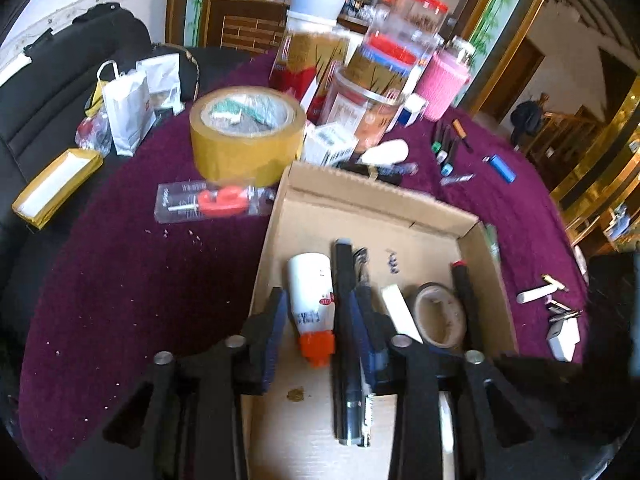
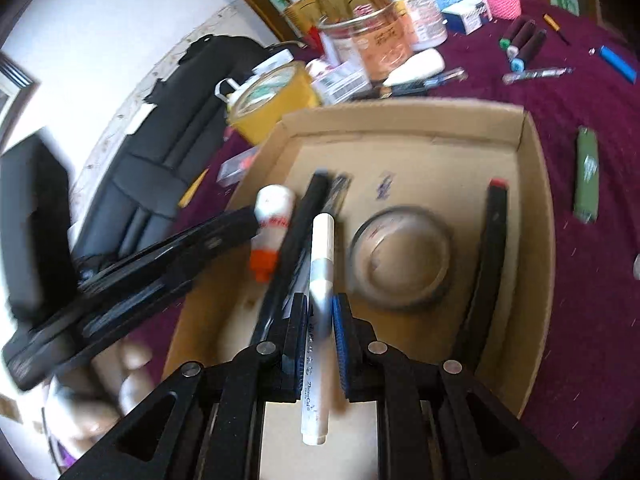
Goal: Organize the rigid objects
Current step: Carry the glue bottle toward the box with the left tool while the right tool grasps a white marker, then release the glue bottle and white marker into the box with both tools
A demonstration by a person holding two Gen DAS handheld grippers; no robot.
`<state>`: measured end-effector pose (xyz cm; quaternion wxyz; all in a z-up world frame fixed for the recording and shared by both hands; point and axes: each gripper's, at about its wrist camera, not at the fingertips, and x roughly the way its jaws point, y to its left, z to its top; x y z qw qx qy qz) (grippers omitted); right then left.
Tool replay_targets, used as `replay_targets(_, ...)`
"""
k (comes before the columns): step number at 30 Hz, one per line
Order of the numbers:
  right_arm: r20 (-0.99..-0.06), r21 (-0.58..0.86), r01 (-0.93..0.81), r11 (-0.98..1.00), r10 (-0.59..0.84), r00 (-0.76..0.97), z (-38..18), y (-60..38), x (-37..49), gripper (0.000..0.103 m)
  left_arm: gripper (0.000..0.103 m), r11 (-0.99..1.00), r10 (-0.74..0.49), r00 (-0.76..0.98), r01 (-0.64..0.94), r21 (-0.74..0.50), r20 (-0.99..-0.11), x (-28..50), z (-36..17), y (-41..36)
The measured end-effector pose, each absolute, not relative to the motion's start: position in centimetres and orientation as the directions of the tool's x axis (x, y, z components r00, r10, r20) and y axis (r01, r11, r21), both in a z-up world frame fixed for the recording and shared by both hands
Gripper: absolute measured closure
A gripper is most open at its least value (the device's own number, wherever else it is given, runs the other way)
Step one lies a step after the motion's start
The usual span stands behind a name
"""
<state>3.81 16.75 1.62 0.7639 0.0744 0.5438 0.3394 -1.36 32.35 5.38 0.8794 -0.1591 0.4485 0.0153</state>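
step: placing white marker into cardboard box; judged mid-transfer, not yet down
right gripper: jaws narrow, clamped on marker barrel near its middle; marker runs lengthwise out both ends, cap end toward frame centre
marker place: centre of right wrist view, over box floor, between black pen and tape ring; touching floor or not, cannot tell (blur)
left gripper: lower centre of left wrist view, jaws part-open, straddling glue bottle; pads not visibly pressing on it, so read as loose
left jaws, right side: right finger sits just beside long black pen; contact unclear
box contents: glue bottle, black pens, white eraser-like block, tape ring, red-tipped black marker along right wall
free slot: bare strip between black pen and tape ring, centre of right wrist view
how to do it well: keep marker parallel to the pens, lower flat into that strip, open only when barrel rests on floor
risk: long barrel may ride up on tape ring rim or roll onto pen; left gripper close at left of right wrist view, collision likely if swung left
still out on tabletop: big yellow tape roll, blue lighter, marker cluster upper right of left wrist view
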Motion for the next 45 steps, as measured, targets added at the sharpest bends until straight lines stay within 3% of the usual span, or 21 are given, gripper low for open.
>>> replay_targets(5,-0.806,0.439,-0.407,0.801,0.551,0.216,1.4,16.7,6.2,0.088,0.048,0.936,-0.133,0.678,-0.153,-0.316,-0.723,-4.8,7.9,32.4)
replay_targets(10,-0.773,0.436,-0.443,0.783,0.578,0.262,3.1,15.5,5.6,0.086,0.037,0.919,-0.126,0.746,-0.161,-0.361,-0.654,-9.7,10.4,31.9)
replay_targets(15,-0.672,0.356,-0.516,0.779,0.597,0.438,7.6,11.1,1.9,0.051,0.029,0.923,-0.033,0.803,-0.205,-0.327,-0.595,-15.3,12.4,30.6)
replay_targets(19,-0.562,0.250,-0.530,0.810,0.567,0.602,11.0,7.9,-1.5,0.037,0.029,0.921,0.027,0.821,-0.242,-0.306,-0.570,-17.3,13.8,29.9)
replay_targets(21,-0.490,0.224,-0.514,0.828,0.552,0.675,12.2,5.5,-3.5,0.022,0.029,0.924,0.036,0.833,-0.238,-0.300,-0.552,-17.9,14.8,29.1)
replay_targets(23,-0.431,0.213,-0.483,0.849,0.526,0.734,12.6,3.6,-5.2,0.017,0.027,0.935,0.051,0.847,-0.226,-0.272,-0.529,-18.4,15.8,27.5)
replay_targets(27,-0.376,0.187,-0.406,0.895,0.447,0.812,12.3,-0.7,-8.3,0.015,0.022,0.960,-0.003,0.882,-0.129,-0.248,-0.472,-18.9,17.1,23.0)
replay_targets(33,-0.362,0.119,-0.239,0.964,0.267,0.893,12.0,-7.4,-12.9,0.015,0.016,0.942,-0.270,0.883,0.160,-0.296,-0.384,-17.9,16.8,14.2)
replay_targets(39,-0.304,0.012,-0.056,0.998,0.057,0.951,12.2,-13.4,-17.3,0.006,0.016,0.906,-0.421,0.768,0.333,-0.260,-0.483,-16.5,14.2,5.0)
replay_targets(45,-0.341,0.122,-0.019,0.992,0.060,0.938,11.5,-16.7,-16.3,0.006,0.016,0.909,-0.412,0.779,0.388,-0.152,-0.472,-18.7,14.5,2.7)
